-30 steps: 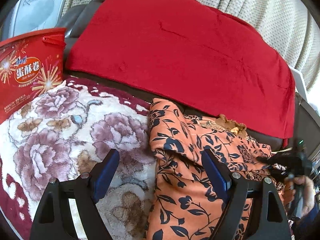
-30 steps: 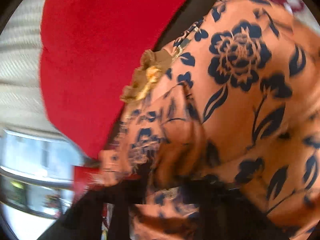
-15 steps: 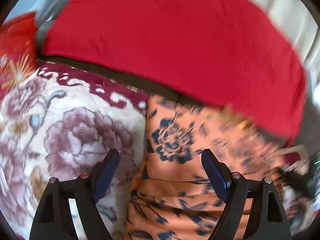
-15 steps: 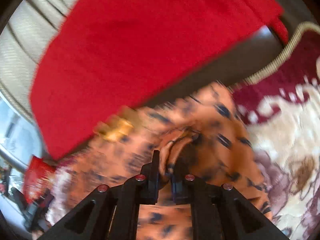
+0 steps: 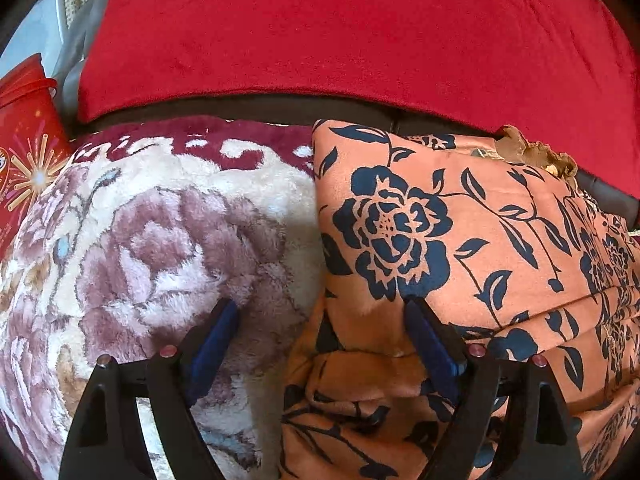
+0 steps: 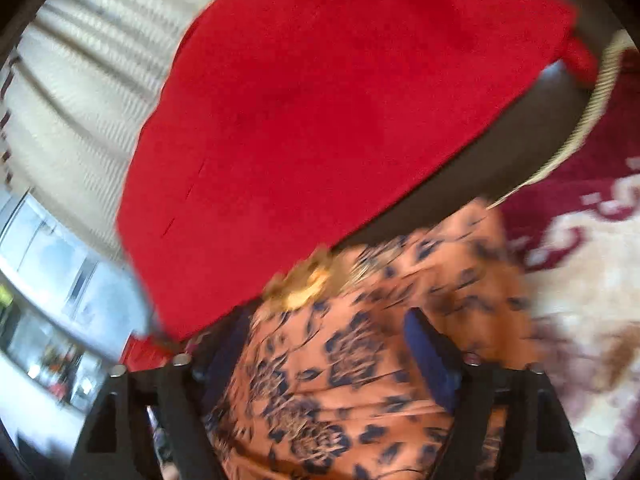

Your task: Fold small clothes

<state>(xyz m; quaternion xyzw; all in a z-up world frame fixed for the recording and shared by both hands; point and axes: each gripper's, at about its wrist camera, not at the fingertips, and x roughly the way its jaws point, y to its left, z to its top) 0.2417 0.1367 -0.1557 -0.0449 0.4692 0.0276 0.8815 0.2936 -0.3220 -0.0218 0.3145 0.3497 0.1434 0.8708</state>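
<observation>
Orange, navy-flowered cloth garment (image 5: 460, 240), lower right; left gripper (image 5: 320, 344) fingers apart, right gripper (image 6: 324, 344) fingers just opened, nothing clamped. Released fold may be sprung open.

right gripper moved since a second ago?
Yes. The right gripper pulled up and away from the orange garment; more red blanket now shows. Its jaws have just opened, gripping no cloth.

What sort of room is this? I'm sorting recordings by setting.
Probably a home living room: a dark sofa draped with a red throw, a plush floral blanket on its seat, pale curtains behind, and a red snack gift box beside it.
</observation>
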